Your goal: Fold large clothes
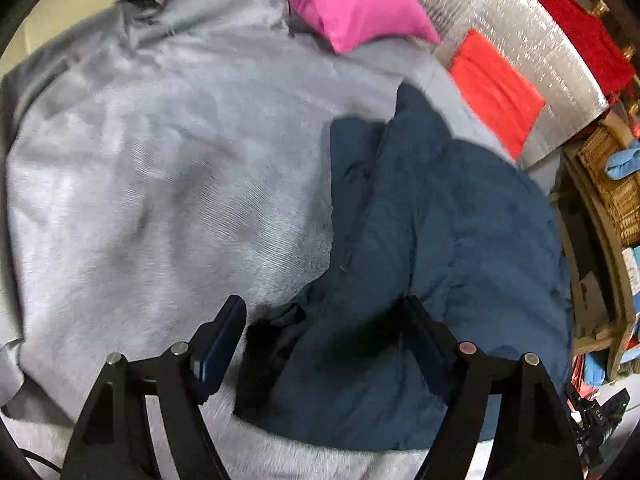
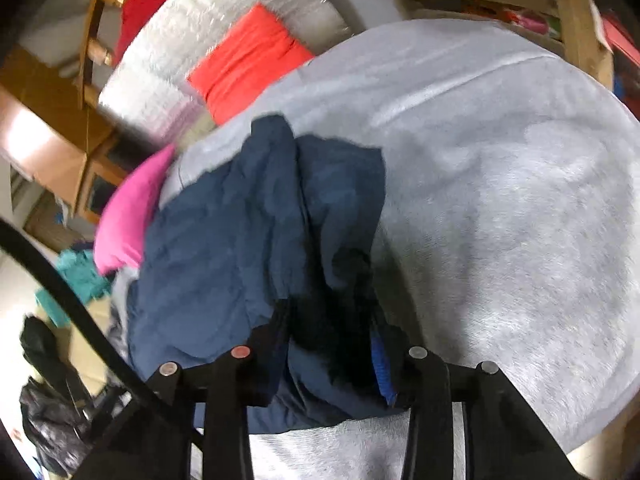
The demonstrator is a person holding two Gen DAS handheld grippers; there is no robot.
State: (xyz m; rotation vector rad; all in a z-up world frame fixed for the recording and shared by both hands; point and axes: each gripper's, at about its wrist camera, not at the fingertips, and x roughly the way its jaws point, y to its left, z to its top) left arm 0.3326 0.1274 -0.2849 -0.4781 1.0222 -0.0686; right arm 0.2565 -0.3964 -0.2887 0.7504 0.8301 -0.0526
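So the navy garment (image 1: 420,240) is a crumpled, soft-looking heap with lots of folds, lying bunched up on a pale grey fleecy blanket (image 1: 140,160) that covers the whole surface underneath. The fabric looks matte and a bit thick, maybe quilted, hard to say with the blur.

The left gripper (image 1: 324,312) hangs right over the near edge of the heap with its jaws standing wide. A dark fold of the navy cloth sits between them, but the fingers don't seem to be pressing on it: the left one is over bare blanket, the right one is over the cloth.

The right gripper (image 2: 328,320) is much narrower, and its jaws are clamped on a bunched-up wad of the same navy garment (image 2: 248,232), which spreads away from the fingers towards the far side. There's a bright blue pad (image 2: 380,368) visible on the right finger, against the cloth.

Further out: a pink pillow (image 1: 340,4) touching the far end of the blanket, an orange-red folded cloth (image 1: 496,88) lying on a silvery, bubbly foil-like mat (image 1: 540,40), and a wicker basket (image 1: 612,184) off to the side.
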